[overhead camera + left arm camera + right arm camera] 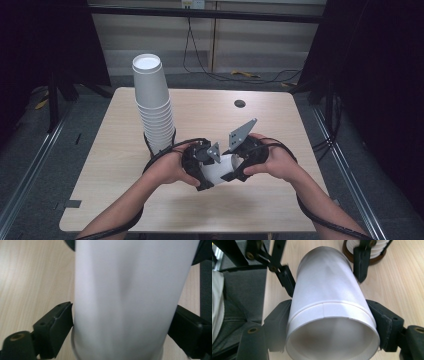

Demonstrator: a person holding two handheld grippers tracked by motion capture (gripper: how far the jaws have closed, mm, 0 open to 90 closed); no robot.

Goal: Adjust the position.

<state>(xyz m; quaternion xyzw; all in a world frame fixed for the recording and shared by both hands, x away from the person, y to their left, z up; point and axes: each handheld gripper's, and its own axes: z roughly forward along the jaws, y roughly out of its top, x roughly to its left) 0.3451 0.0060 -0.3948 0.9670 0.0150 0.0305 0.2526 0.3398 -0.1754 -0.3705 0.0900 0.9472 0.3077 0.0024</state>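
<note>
Starting at the left side of the table [115, 165]: there's one tall stack of white paper cups [152, 105], sitting upside down in a dark ring-shaped holder near the far-left corner. The rims are too tightly nested to count, so call it a good handful plus.

Moving toward the middle, close to the near edge, there's one loose paper cup [220, 169] lying on its side, up off the wood, between two hand-held grippers. Two hands, two grippers, one cup.

The left gripper [200, 167] sits at the closed-bottom end of the cup. In the left gripper view the cup [130, 300] runs right up between the two black jaws, the left one at the cup's wall and the right one beside it, but I can't tell if the pads are actually pressing. Its jaws have just been spreading apart, with the cup between them.

The right gripper [240, 162] has the open-mouth end. In the right gripper view both black jaws are clamped on the cup [329, 302] just behind the rolled rim, one on each side, so it's clenched on the cup. The left gripper's jaws show farther along the same cup, and the base of the stack [368, 252] sits beyond on the wood.

One small dark round hole [240, 103] sits near the table's far edge, right of centre.
</note>
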